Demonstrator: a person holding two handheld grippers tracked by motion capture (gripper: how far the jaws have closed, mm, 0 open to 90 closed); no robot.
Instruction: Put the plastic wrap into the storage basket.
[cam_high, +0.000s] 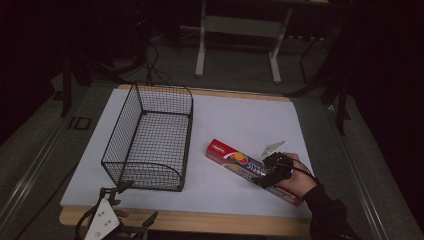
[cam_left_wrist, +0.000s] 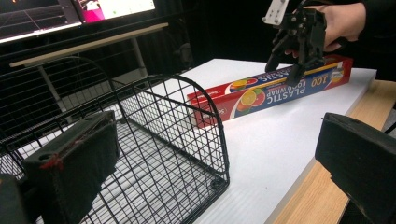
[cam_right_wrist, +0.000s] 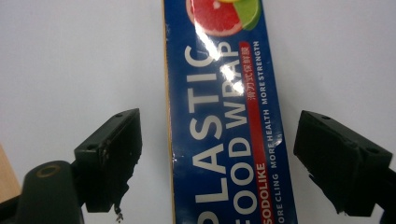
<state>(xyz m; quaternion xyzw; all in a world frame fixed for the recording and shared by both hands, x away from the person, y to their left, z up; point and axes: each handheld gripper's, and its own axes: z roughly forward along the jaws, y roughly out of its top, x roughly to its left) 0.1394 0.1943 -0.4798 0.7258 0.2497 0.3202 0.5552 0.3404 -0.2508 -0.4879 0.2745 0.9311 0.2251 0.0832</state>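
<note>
Black jaws of the left gripper (cam_high: 126, 199) stand apart at the table's near edge, just before the wire basket (cam_high: 150, 137). Farther right, the right gripper (cam_high: 270, 172) straddles the plastic wrap box (cam_high: 250, 169), which lies flat on the white table (cam_high: 240, 125). Its jaws are apart, one each side. Lower squarely, keep the box centred, then close across its width.

Right tongs (cam_high: 264, 176) over the plastic wrap box (cam_high: 231, 159), beside a wire basket (cam_high: 150, 137).
</note>
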